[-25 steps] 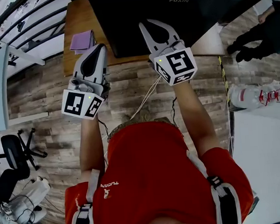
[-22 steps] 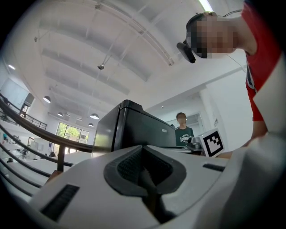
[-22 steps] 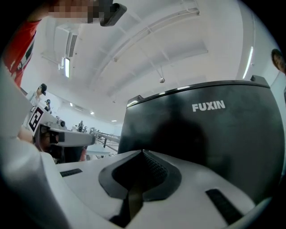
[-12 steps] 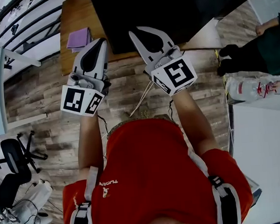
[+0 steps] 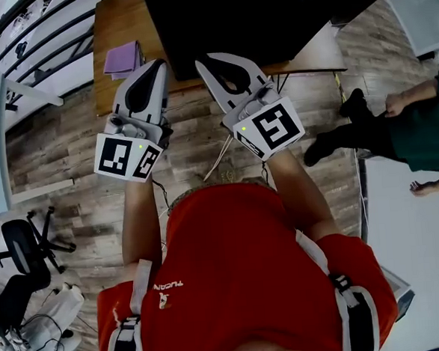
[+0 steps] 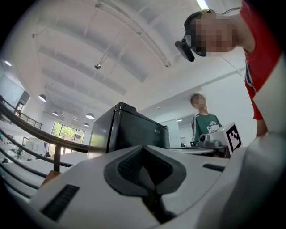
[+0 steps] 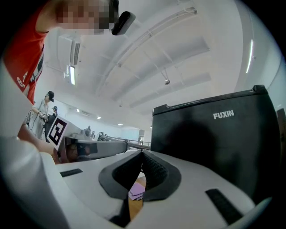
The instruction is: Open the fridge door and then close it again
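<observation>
The black box-shaped fridge (image 5: 268, 17) fills the top centre, just ahead of the right gripper (image 5: 200, 60), which looks nearer than the left gripper (image 5: 158, 64); both claws are pinched shut, empty.

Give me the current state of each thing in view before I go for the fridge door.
fridge: door closed, standing on the wooden table.
left gripper: shut, nothing between the jaws, short of the fridge.
right gripper: shut, nothing between the jaws, not touching the fridge.
purple cloth: lying flat on the table, left of the fridge, untouched.
</observation>
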### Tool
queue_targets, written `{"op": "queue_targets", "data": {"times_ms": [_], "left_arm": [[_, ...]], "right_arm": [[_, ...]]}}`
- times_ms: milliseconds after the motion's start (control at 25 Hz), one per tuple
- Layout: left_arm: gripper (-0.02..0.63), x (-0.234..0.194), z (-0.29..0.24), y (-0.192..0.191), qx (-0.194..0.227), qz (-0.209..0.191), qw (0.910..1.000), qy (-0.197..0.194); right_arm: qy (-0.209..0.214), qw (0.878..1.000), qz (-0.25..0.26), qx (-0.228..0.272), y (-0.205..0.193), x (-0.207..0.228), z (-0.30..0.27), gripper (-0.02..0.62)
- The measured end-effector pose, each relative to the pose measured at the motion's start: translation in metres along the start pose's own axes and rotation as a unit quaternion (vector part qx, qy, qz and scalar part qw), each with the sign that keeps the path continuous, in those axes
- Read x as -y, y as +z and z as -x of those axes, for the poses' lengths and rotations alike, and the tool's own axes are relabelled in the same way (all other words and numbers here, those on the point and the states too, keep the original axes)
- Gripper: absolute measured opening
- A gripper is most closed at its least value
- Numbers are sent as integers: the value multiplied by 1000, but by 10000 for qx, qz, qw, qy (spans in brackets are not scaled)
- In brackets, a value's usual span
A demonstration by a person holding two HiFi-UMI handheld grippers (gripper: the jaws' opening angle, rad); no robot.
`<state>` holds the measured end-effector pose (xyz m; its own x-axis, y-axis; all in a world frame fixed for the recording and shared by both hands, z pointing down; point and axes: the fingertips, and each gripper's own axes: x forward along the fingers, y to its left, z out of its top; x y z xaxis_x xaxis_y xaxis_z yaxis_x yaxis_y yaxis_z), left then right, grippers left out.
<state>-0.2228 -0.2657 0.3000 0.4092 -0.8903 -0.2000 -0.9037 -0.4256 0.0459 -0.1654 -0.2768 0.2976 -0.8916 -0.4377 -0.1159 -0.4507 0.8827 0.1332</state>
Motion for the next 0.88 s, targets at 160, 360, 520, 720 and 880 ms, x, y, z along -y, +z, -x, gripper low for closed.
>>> {"op": "queue_targets", "data": {"times_ms": [160,360,520,720,880], "left_arm": [[9,5,4,1,-7,8,10000,-20],[9,11,7,4,4,-43,10000,-47],[9,12,9,6,32,-44,10000,-64],[9,12,12,6,64,-13,10000,-74],[9,13,12,6,68,9,9999,-82]], "right_arm": [[-36,10000,77,-34,1,-3,7,25],[-104,9999,87,-5,4,-4,15,25],[-146,9998,98,-5,5,-5,18,25],[-206,9997,133,5,7,-6,20,25],[-249,9996,140,-21,5,-5,24,25]]}}
